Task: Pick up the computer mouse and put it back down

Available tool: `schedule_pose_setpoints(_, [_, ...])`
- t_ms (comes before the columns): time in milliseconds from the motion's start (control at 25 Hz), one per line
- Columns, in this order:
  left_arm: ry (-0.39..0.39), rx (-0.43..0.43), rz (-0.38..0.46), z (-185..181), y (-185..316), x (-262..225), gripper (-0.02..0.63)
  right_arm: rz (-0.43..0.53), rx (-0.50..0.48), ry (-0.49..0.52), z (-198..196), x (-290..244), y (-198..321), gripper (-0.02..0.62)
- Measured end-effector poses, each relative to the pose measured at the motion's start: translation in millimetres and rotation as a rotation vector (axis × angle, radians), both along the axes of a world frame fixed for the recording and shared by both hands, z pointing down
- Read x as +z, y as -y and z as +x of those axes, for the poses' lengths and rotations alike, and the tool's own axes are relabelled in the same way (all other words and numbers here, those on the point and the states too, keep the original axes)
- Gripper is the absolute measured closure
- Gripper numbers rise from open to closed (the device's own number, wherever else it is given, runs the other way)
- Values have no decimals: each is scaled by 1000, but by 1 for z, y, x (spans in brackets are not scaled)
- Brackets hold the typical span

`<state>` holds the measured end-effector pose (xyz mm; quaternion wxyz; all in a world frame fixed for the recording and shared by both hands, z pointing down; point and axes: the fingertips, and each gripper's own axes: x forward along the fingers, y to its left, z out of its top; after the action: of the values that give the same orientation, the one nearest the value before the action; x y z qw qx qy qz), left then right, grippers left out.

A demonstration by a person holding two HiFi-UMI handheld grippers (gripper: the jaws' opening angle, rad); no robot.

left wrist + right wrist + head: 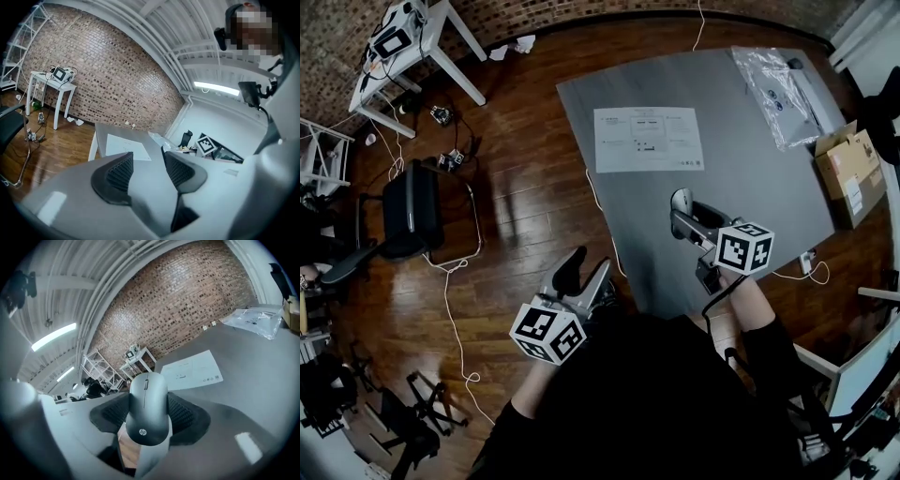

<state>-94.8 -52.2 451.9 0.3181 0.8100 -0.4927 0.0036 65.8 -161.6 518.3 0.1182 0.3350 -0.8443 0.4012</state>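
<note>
Grey table (750,159): largest item. Carries printed sheet (649,140), clear plastic bag (778,89) and cardboard box (848,173) at its right edge.

L gripper (581,272): off the table, over wood floor (525,187). Jaws spread, nothing btwn them; idle.

R gripper (680,217): over near part of table. Ribbed pads (185,416) pinch the computer mouse (148,408) on both long sides, approx. mid-body. Scroll wheel (146,384) end points away from gripper, logo (142,431) end toward it. Mouse appears clear of table top; floor shows below btwn the jaws.

Handling (est.):
- Mouse = hard moulded plastic shell; rigid, light, should tolerate moderate squeeze.
- Surface smooth matte, flanks curved & tapering; may slide fwd or yaw if grip is off-centre.
- Best hold: both flanks at widest section, as now. Avoid top buttons and wheel.
- Ribbed pads add friction; light force should suffice.
- Set-down: keep underside parallel w/ table, release only on contact.
</note>
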Motion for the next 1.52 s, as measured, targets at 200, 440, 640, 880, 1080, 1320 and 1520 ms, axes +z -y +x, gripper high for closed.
schedule_pose_setpoints(200, [0,19,11,6,-1,-4,402,78,51,220,4,-77,-17,333])
schedule_pose_setpoints(440, [8,36,23,14,-5,-9,402,158,74,426,14,-147,-39,333])
schedule_pose_setpoints(640, [13,45,34,20,-9,-13,402,205,71,486,20,-174,-59,333])
schedule_pose_setpoints(880, [14,48,44,24,-11,-17,402,248,71,499,26,-190,-71,333])
schedule_pose_setpoints(1080, [15,52,44,27,-13,-17,402,278,67,509,28,-200,-75,333])
schedule_pose_setpoints(1320, [18,51,36,26,-15,-14,402,303,47,511,24,-210,-77,333])
schedule_pose_setpoints(1520, [17,49,29,25,-16,-13,402,306,34,512,20,-212,-79,333])
